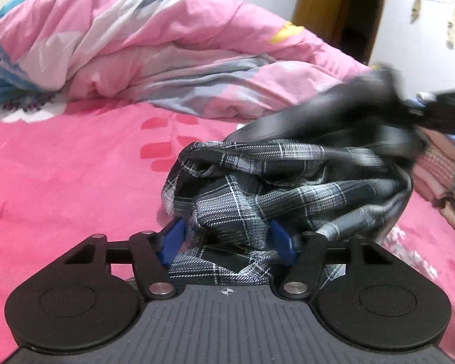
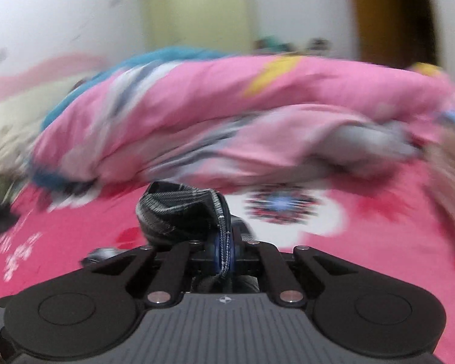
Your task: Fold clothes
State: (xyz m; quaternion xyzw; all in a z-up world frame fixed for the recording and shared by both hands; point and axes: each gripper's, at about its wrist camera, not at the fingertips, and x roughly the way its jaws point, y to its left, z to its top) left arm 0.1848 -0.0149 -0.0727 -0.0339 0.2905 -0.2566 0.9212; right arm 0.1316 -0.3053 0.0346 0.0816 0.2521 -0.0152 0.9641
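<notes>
The bunched black-and-white plaid cloth garment (image 1: 257, 200) fills the left tool (image 1: 227, 239), whose blue pads stand wide around it; the right tool (image 2: 224, 251), at the frame's right edge, pinches its hem.

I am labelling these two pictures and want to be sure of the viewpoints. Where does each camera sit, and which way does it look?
Left wrist view: sits on the left gripper, looking along its blue fingers, spread around bunched plaid cloth on the pink bed sheet; the blurred right gripper enters at the right.
Right wrist view: sits on the right gripper, looking across the bed toward the wall; its fingers pinch a plaid edge.
Both show the plaid cloth, pink sheet and heaped quilt.
</notes>
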